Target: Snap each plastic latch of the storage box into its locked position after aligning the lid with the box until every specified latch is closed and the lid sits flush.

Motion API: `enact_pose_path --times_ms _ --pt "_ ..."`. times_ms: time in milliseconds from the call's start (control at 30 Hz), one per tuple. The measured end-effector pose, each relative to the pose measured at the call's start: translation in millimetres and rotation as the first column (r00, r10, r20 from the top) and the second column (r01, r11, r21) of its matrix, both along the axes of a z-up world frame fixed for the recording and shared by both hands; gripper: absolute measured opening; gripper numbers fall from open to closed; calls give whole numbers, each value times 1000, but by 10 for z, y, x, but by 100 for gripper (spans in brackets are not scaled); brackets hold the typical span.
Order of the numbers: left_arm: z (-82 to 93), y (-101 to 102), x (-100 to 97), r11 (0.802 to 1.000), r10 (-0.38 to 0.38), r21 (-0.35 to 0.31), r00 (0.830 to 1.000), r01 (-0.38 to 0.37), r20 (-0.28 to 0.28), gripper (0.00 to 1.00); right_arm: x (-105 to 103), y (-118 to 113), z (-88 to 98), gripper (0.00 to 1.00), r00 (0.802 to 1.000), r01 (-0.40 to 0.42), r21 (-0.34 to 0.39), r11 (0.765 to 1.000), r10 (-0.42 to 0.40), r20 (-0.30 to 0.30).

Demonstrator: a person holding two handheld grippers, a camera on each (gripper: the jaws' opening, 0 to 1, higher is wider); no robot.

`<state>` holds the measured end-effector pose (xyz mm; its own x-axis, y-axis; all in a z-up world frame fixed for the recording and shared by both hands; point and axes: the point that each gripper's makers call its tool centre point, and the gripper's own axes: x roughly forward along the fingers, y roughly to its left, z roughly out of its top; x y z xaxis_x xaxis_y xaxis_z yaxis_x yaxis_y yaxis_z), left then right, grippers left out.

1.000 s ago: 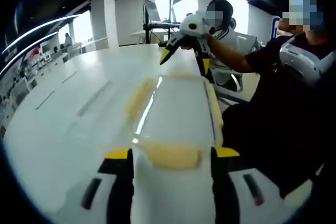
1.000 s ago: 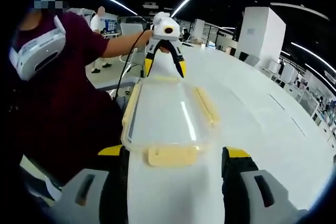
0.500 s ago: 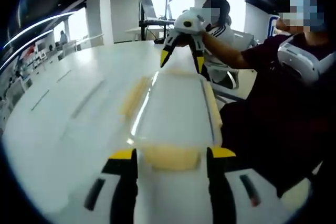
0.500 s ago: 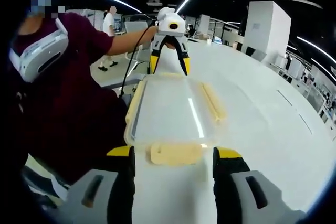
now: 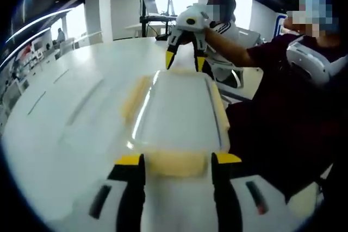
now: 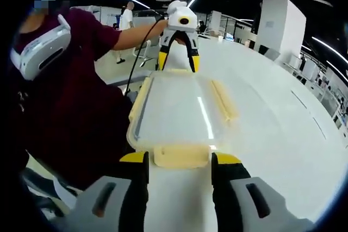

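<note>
Left hand-held gripper [image 5: 178,158] stands with its jaws parted, straddling the yellow end latch [image 5: 177,162] at the near short end of the storage box [image 5: 176,110]; the right hand-held gripper [image 6: 178,158] does the same, jaws apart, around the opposite end latch [image 6: 181,156]. Neither is visibly clamped on anything. Between them the clear lid [image 6: 176,112] lies over the box on the white bench [image 6: 272,129], with long yellow side latches [image 6: 224,99] along its edges. Whether the lid sits fully flush is hard to tell. My worry: if the lid is slightly skewed, pressing an end latch could make it spring off, or push the light box along the smooth bench.
</note>
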<state>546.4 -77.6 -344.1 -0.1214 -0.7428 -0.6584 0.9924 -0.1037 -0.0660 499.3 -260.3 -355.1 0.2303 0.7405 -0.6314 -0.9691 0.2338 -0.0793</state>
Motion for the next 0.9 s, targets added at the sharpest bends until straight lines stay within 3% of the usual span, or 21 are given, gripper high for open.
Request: enact_pose_path --times_ms 267,900 --pt "-9 -6 -1 1000 -7 13 1000 7 -8 48 22 0 1 40 1000 -13 -6 1000 13 -3" --pt "-9 19 4 999 -21 34 999 22 -29 44 16 17 16 39 1000 -25 3 1000 25 16"
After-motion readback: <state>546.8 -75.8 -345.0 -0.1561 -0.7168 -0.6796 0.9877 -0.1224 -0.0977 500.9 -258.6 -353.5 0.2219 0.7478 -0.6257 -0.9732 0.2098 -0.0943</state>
